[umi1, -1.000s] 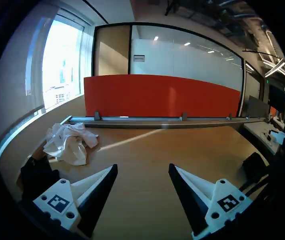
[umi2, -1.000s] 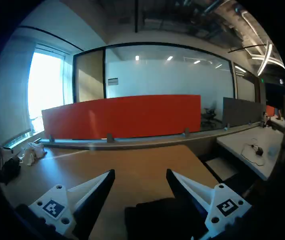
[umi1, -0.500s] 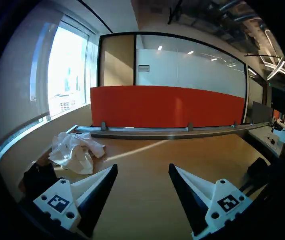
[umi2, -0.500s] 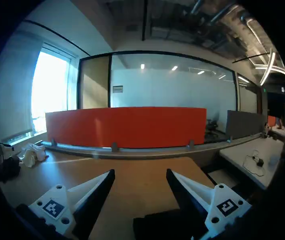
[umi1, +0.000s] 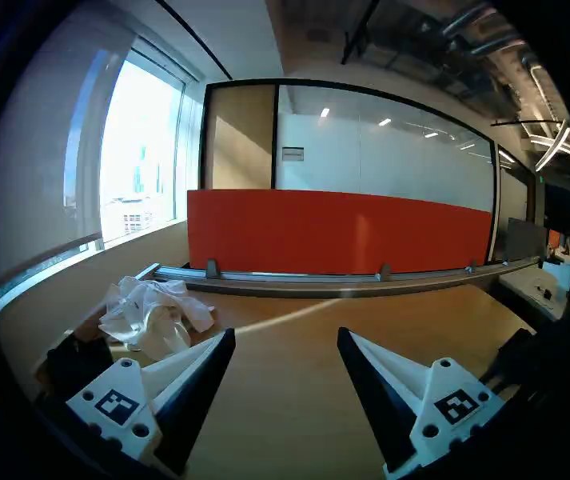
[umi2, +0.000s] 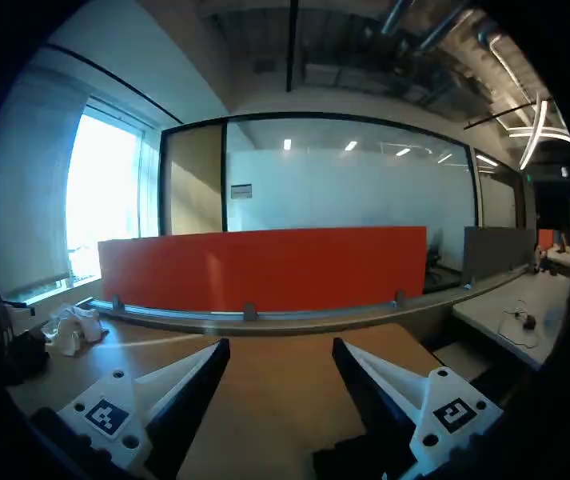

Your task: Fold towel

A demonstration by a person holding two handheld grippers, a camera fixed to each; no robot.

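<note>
Both my cameras have tipped upward over the last second, so the red divider (umi1: 340, 232) and the towel (umi1: 150, 316) sit lower in each view than they did, and the dark shape that lay under my right gripper (umi2: 280, 342) has slid almost off the bottom edge.

My left gripper (umi1: 285, 331) hangs over the wooden counter (umi1: 380, 312) with its two fingers spread wide and nothing between them. In the left gripper view the white towel lies crumpled in a loose heap on the counter, just in front of the divider's left end, on the side nearest the window (umi1: 137, 184). It is beyond my left finger's tip; I cannot tell whether the two touch. A dark object (umi1: 77, 360) sits beside the heap, on the side away from the divider; I cannot tell what it is.

My right gripper is also spread apart and empty, pointing at the middle of the divider across bare counter (umi2: 277, 400). In the right gripper view the towel (umi2: 73, 328) is a small pale bundle well off towards the divider's left end, far from these fingers. Past the divider's right end stands a separate pale desk (umi2: 516, 308) with a few small items on it, too small to make out.
</note>
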